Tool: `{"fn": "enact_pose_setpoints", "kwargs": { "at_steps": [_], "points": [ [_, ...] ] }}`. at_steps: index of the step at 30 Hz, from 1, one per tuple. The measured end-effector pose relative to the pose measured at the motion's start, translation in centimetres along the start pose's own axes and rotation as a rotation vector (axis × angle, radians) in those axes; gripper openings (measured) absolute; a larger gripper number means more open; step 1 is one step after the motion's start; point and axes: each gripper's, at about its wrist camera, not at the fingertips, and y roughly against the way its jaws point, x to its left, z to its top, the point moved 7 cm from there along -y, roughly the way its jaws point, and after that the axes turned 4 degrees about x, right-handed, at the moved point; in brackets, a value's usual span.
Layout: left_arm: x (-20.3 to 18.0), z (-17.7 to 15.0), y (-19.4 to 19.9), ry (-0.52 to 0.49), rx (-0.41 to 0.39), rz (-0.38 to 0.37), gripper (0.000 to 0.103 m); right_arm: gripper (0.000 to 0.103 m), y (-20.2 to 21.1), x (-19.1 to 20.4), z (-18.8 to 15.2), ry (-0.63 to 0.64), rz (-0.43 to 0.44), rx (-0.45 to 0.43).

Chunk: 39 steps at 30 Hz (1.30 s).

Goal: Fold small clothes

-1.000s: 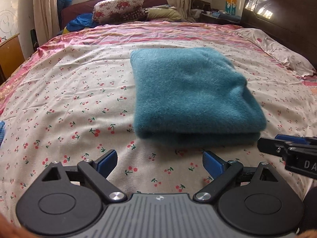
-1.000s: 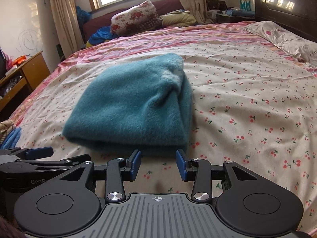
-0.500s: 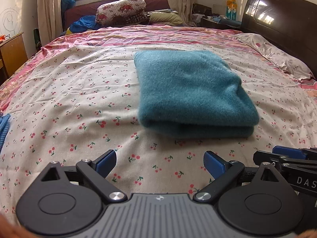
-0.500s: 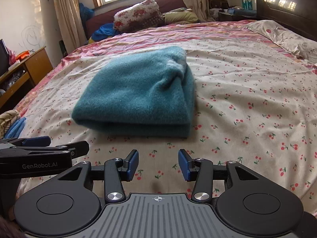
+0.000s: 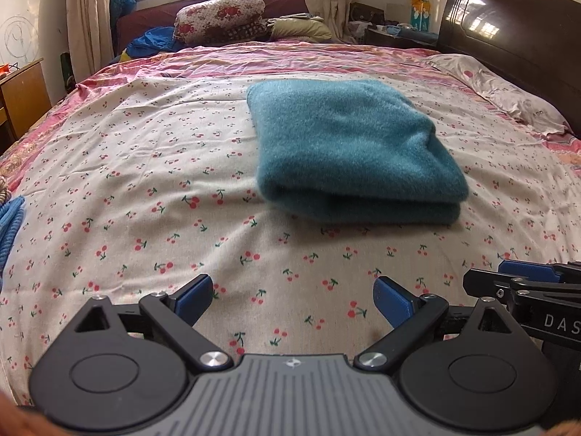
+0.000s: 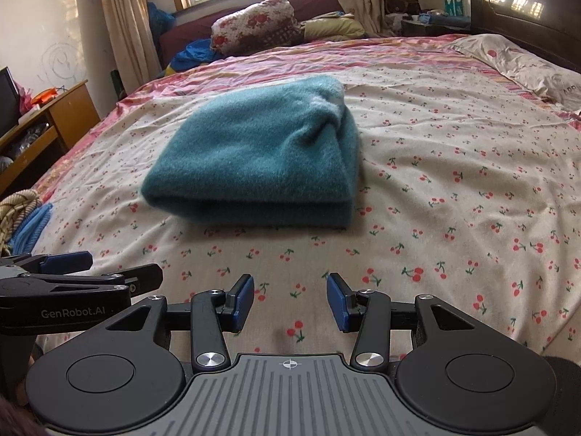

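On the bed: your garment (image 5: 356, 152) lies as a thick teal bundle on the sheet (image 5: 145, 189), doubled over, its layered edge facing you.
Garment's place: mid-bed, ahead of both grippers and apart from them; nothing touches it.
Left gripper (image 5: 294, 299): your fingers stand wide apart, with only sheet between them.
Right gripper (image 6: 289, 301): fingers parted, narrower than the left, nothing between them.
Done: this piece looks folded; the edges sit roughly square, with one rounded bulge at the far right corner.
Left: judging by the striped cloth (image 6: 31, 223) at the left edge of the bed, you may have more pieces to fold. What kind of clothing it is cannot be told from here.
Progress: I'd call this garment finished and the task partly through.
Next: you would likely reach left for that cloth, or tidy the bulge first if you want a flatter stack.
Risk: the fleece looks springy, so the top layer could slide if nudged.
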Motion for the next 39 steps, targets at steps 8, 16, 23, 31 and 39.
{"fn": "enact_pose_setpoints", "kwargs": {
  "at_steps": [8, 16, 23, 31, 39],
  "points": [
    [0.1, -1.6, -0.1, -0.004, 0.025, -0.006, 0.101, 0.044, 0.0, 0.2, -1.4, 0.004, -0.001, 0.01],
    [-0.4, -3.1, 0.0, -0.026, 0.043, -0.016, 0.101, 0.044, -0.1, 0.9, -3.1, 0.029, 0.004, 0.036],
    [-0.7, -3.8, 0.2, -0.048, 0.061, 0.001, 0.101, 0.045, 0.3, 1.3, -3.6, 0.04, 0.005, 0.035],
    [-0.6, -4.0, 0.4, -0.043, 0.066, 0.006, 0.101, 0.045, 0.6, 1.7, -3.9, 0.043, 0.007, 0.032],
    [-0.3, -4.3, 0.3, -0.028, 0.073, 0.003, 0.101, 0.047, 0.5, 1.8, -4.2, 0.047, 0.007, 0.037]
  ]
}}
